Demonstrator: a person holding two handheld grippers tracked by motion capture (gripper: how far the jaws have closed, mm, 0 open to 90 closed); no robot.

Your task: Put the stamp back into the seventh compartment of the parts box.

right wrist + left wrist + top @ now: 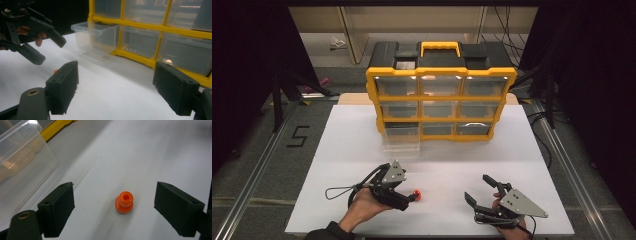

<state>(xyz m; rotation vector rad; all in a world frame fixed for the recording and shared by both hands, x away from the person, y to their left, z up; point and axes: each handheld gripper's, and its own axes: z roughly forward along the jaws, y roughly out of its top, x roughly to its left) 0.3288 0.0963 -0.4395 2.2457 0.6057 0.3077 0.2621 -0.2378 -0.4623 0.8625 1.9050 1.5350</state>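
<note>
A small orange plastic part (124,202) stands upright on the white table (447,155). It lies between the two jaws of my left gripper (117,205), which is open and does not touch it. In the high view the left gripper (411,192) is at the front left with the orange part (417,194) at its tips. My right gripper (478,190) is at the front right, open and holding nothing. In the right gripper view its jaws (120,86) point at the organizer, and the left gripper (50,50) shows at the upper left.
A yellow and black organizer (441,102) with clear drawers stands at the back middle of the table. Its bottom-left drawer (402,142) is pulled out towards me and looks empty. The same clear drawer (22,152) sits just left of the left gripper.
</note>
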